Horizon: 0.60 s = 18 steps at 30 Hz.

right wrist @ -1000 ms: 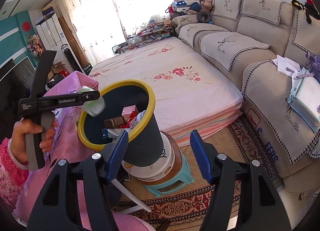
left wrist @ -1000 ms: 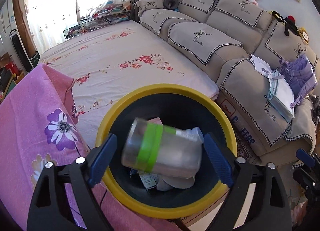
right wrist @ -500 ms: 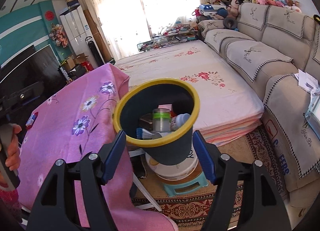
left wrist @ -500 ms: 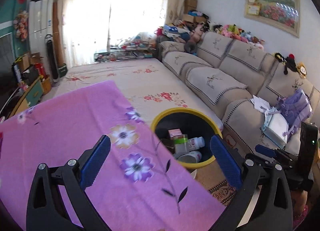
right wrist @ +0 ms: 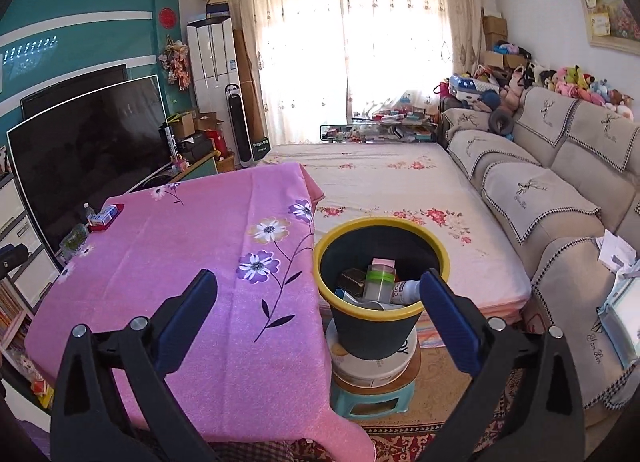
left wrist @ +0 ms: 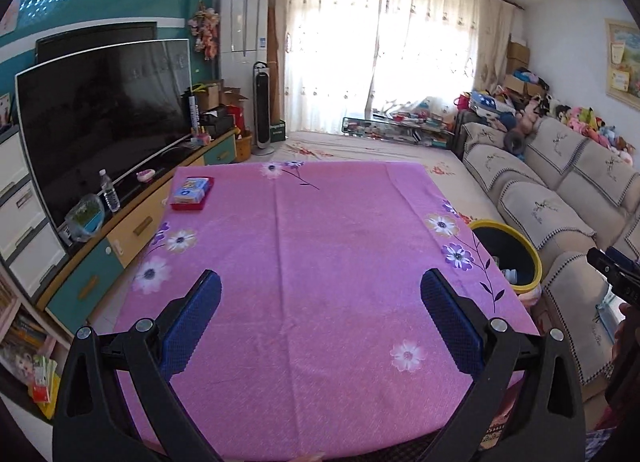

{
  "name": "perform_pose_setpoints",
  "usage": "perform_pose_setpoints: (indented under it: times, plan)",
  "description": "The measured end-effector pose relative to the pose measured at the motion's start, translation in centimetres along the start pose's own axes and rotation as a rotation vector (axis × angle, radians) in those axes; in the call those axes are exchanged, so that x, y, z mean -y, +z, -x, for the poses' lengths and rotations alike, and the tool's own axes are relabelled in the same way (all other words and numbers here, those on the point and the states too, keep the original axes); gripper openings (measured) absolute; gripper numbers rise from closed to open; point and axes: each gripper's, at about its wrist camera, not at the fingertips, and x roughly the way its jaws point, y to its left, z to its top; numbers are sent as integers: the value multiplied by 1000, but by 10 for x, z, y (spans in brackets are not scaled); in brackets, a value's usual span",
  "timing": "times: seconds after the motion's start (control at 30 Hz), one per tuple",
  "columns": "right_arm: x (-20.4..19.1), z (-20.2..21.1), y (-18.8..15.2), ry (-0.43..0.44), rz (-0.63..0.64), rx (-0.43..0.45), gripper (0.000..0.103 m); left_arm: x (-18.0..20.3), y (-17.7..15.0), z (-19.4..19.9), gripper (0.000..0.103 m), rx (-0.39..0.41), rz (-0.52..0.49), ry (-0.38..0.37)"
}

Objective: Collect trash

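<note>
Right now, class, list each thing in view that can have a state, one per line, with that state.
Left tongs: open, empty.
Right tongs: opening, nothing between them.
Trash bin: upright, holding trash.
Green-banded jar: inside the bin.
White bottle: lying inside the bin.
Television: off.
Red tray: on the tablecloth.

The left gripper (left wrist: 320, 298) hangs over the pink flowered tablecloth (left wrist: 320, 262), jaws spread wide with nothing between them. A red tray (left wrist: 191, 194) holding a blue box sits at ten o'clock near the cloth's far corner. The yellow-rimmed bin (left wrist: 534, 262) stands at three o'clock, just beside the table edge
</note>
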Motion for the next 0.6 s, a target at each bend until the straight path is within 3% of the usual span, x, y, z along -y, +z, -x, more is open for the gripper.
perform_pose_setpoints:
  times: [0.17, 0.6]
  plan:
    - [-17, 31, 2, -11, 47, 67, 96, -23, -23, 28, 98, 21, 36, 73]
    - [-34, 51, -9, -4, 80, 73, 96, -14, -39, 67, 98, 52, 30, 48]
